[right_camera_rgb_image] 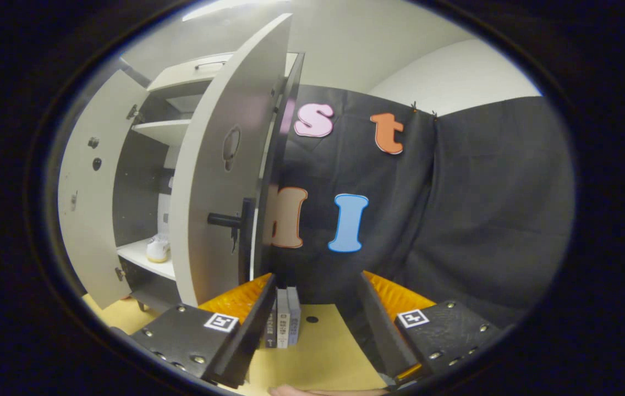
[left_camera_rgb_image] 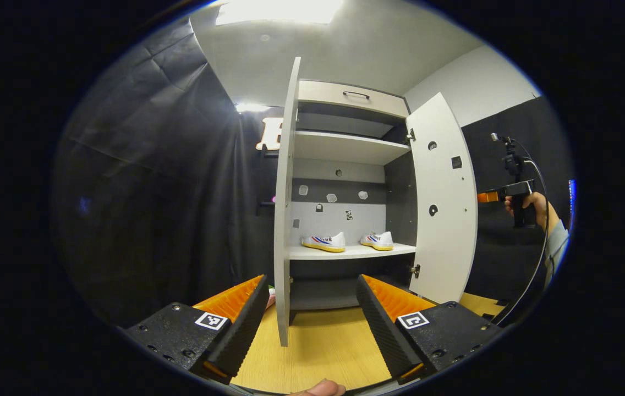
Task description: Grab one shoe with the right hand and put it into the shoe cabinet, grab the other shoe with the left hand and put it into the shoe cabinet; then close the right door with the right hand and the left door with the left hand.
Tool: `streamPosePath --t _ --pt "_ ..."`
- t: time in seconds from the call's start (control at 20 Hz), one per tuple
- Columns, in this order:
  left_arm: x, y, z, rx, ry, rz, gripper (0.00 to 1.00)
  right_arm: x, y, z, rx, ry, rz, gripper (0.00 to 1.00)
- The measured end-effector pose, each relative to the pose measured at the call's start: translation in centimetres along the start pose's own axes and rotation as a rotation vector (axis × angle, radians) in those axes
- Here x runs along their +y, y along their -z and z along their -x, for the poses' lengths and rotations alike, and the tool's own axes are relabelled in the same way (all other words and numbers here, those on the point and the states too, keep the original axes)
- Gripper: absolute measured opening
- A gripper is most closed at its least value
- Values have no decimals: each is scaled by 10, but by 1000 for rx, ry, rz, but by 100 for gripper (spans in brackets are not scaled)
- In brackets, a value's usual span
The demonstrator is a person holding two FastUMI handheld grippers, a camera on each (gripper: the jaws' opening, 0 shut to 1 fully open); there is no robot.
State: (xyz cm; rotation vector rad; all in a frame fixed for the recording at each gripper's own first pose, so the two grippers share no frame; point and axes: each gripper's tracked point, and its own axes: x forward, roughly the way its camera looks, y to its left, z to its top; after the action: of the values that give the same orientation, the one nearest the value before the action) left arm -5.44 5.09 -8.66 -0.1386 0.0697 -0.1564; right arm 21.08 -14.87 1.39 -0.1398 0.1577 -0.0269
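Note:
The shoe cabinet (left_camera_rgb_image: 345, 148) stands with both doors swung out. Two white shoes with yellow soles sit side by side on its lower shelf, one on the left (left_camera_rgb_image: 323, 242) and one on the right (left_camera_rgb_image: 377, 240). My left gripper (left_camera_rgb_image: 312, 324) is open and holds nothing; it faces the left door (left_camera_rgb_image: 285, 220), seen edge-on, from some distance. My right gripper (right_camera_rgb_image: 315, 324) is open too, beside the outer face of the right door (right_camera_rgb_image: 213, 181), near its black handle (right_camera_rgb_image: 227, 220). One shoe (right_camera_rgb_image: 157, 248) peeks out past that door. A hand (left_camera_rgb_image: 532, 206) holds the right gripper (left_camera_rgb_image: 483, 196) behind the right door (left_camera_rgb_image: 444, 203).
The cabinet rests on a light wooden surface (left_camera_rgb_image: 318, 341). A few upright books (right_camera_rgb_image: 282, 322) stand at the foot of the right door. A cable (left_camera_rgb_image: 538, 264) hangs from the right gripper. Black cloth walls close in both sides.

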Motion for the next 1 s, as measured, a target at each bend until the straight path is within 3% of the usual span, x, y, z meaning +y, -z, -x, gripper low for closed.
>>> streamPosePath --t 0.1,0.2,0.25,0.45,0.5,0.85,0.9,1.0 --pt "4 2 1 1 -8 3 97 5 -1 4 -14 19 16 75" --pt "4 4 2 6 -12 5 96 12 1 5 -21 43 30 73" --pt "5 6 2 8 -16 6 97 15 -1 6 -26 53 28 64" --pt "6 13 3 30 -22 9 96 22 1 9 -21 54 -8 76" --pt "5 14 4 36 -25 11 97 25 1 10 -24 52 -10 70" --pt "5 22 -3 54 -36 25 97 68 -2 19 -39 -2 -26 70" --pt "5 22 -3 57 -37 27 96 79 -3 20 -42 -15 -27 64" --pt "7 23 -1 61 -39 27 96 105 -5 21 -50 -42 -29 64"
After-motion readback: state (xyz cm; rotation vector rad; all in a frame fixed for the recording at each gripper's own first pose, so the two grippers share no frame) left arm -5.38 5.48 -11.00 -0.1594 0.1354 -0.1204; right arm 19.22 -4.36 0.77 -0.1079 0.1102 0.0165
